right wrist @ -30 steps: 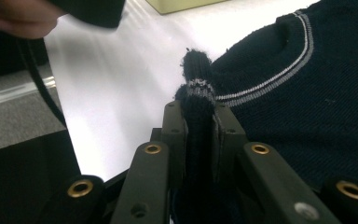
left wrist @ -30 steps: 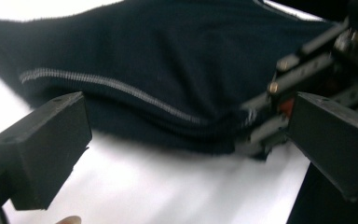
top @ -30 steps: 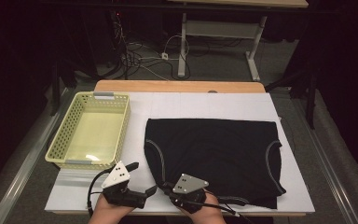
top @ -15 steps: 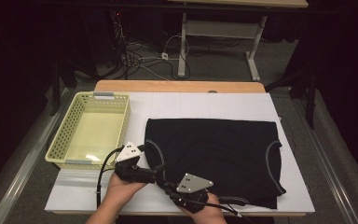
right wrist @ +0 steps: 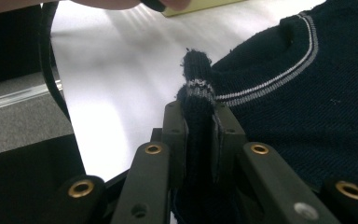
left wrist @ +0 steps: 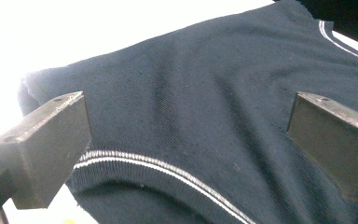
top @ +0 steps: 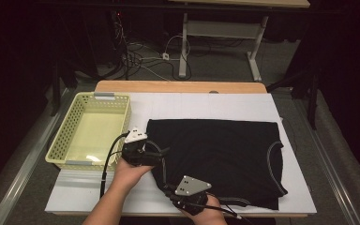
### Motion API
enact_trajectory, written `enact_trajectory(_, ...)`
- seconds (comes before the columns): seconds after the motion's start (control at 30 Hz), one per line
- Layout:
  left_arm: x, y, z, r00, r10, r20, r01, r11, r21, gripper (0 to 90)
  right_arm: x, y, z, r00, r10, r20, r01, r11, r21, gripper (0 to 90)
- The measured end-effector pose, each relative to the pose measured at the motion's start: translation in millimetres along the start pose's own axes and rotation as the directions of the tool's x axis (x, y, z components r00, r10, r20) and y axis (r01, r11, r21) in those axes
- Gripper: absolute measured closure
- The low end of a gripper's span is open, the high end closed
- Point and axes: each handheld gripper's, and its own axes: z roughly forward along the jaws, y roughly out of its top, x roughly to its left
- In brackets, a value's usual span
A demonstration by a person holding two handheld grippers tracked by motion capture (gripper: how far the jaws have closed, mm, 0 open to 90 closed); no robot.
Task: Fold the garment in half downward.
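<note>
A dark navy sweater (top: 215,154) with a white-striped hem lies flat on the white table (top: 206,105). My left gripper (top: 161,154) hovers at the sweater's left edge, jaws open. In the left gripper view the cloth (left wrist: 191,93) and its striped band lie between the wide-apart jaws of my left gripper (left wrist: 186,140), untouched by the pads. My right gripper (top: 168,190) is at the sweater's near left corner. The right gripper view has my right gripper (right wrist: 198,121) shut on a bunched fold of the striped hem (right wrist: 196,88), which pokes up past the pads.
A yellow perforated basket (top: 61,145) stands on the table's left side, just beyond my left hand. Bare white table lies behind the sweater and along the near left. Cables and desk legs are on the floor beyond the table.
My left gripper has moved away from the near table edge, farther along the sweater's left edge and closer to the basket. The right gripper has stayed put, still holding the hem.
</note>
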Motion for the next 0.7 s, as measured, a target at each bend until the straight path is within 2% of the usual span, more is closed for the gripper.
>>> enact_trajectory(0.1, 4.3, 3.4, 7.4, 0.9999, -0.009, -0.006, 0.009, 0.9999, 0.007, 0.2, -0.1, 0.1, 0.5, 1.0000, -0.004, 0.003, 0.004, 1.000, -0.001, 79.1)
enact_trajectory(0.27, 8.1, 6.5, 15.5, 0.9999, 0.006, -0.016, -0.006, 0.9997, 0.024, 0.3, 1.5, 0.2, 1.2, 0.9998, -0.012, 0.013, 0.012, 1.000, 0.006, 79.1)
enact_trajectory(0.33, 11.9, 8.3, 19.5, 1.0000, -0.001, -0.009, 0.001, 0.9997, 0.026, 0.3, 1.8, 0.3, 1.6, 0.9998, -0.017, 0.014, 0.017, 1.000, 0.008, 79.1)
enact_trajectory(0.67, 31.8, 9.8, 39.3, 0.9975, -0.060, -0.037, 0.062, 0.9971, 0.045, 0.3, 1.8, -0.4, 1.6, 1.0000, 0.003, 0.006, -0.003, 1.000, 0.006, 78.7)
enact_trajectory(0.7, 35.7, 8.3, 42.9, 0.9965, -0.067, -0.049, 0.070, 0.9963, 0.051, 0.2, 1.8, -0.5, 1.7, 1.0000, 0.002, 0.004, -0.002, 1.000, 0.006, 78.7)
